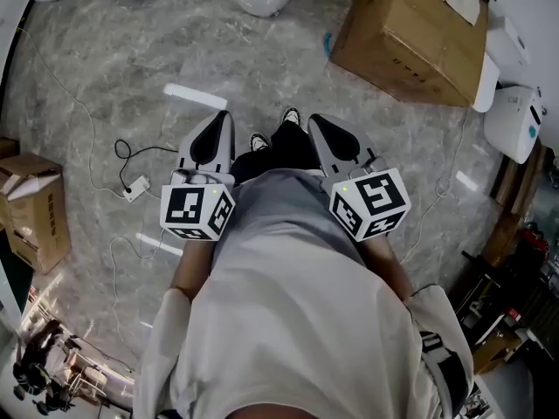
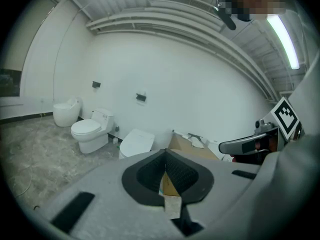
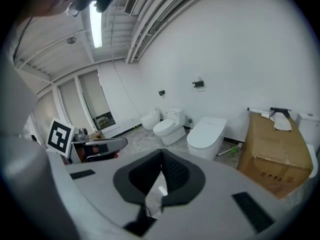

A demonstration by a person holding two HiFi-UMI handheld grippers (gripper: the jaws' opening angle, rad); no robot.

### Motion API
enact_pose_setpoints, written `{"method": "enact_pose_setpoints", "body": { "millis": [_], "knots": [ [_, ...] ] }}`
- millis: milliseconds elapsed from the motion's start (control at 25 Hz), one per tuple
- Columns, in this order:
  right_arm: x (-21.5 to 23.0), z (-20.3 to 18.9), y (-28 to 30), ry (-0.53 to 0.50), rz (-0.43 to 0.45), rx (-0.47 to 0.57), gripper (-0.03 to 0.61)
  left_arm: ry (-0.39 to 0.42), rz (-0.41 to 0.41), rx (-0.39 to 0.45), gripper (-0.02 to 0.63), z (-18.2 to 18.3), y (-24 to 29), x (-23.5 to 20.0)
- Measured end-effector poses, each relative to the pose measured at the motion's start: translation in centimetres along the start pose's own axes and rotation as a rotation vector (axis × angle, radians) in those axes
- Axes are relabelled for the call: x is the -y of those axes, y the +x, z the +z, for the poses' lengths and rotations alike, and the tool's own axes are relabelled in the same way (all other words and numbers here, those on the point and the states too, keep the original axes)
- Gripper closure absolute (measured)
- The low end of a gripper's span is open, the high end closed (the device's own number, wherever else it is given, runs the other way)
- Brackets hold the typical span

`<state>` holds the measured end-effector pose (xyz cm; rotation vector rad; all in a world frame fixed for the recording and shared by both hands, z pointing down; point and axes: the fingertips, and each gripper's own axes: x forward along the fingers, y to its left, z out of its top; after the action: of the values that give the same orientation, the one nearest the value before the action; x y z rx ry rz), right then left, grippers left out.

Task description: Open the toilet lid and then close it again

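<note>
Found left gripper pressed together at the tips, nothing pinched. Found right gripper likewise closed and empty (both carried ahead of the body, well apart from any fixture).

Located nearest toilet against the white wall, with lid down and untouched. Judged task not yet begun.

Hazards judged from this layout:

- Closed jaws. Could not slip over the lid edge unless spread first; judged likely to skate off smooth plastic if merely pushed.
- Lid release. Judged liable to slam onto the seat if let go early on the way down.
- Cardboard box just beside the toilet. Judged liable to crowd the right gripper on approach from that side.
- Two further toilets along the same wall. Judged possible to approach the wrong unit.
- Corded white adapter lying loose on the marble floor, off to the left. Judged a snag for the feet if the path drifted that way.
</note>
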<state>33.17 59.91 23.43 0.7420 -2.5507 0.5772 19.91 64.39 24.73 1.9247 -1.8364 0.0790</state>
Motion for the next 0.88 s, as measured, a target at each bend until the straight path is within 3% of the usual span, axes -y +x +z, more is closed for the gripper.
{"method": "enact_pose_setpoints", "body": {
  "millis": [240,480,880],
  "knots": [
    [0.4,1.0,1.9,-0.021,0.008,0.001,0.568,0.04,-0.014,-0.021,0.611,0.2,1.4,-0.1],
    [1.4,2.9,4.7,0.006,0.036,-0.004,0.568,0.04,0.029,-0.028,0.611,2.0,3.5,-2.2],
    [4.6,6.7,11.3,-0.005,0.057,-0.045,0.568,0.02,0.017,-0.063,0.611,4.5,9.6,-5.7]
  ]
}}
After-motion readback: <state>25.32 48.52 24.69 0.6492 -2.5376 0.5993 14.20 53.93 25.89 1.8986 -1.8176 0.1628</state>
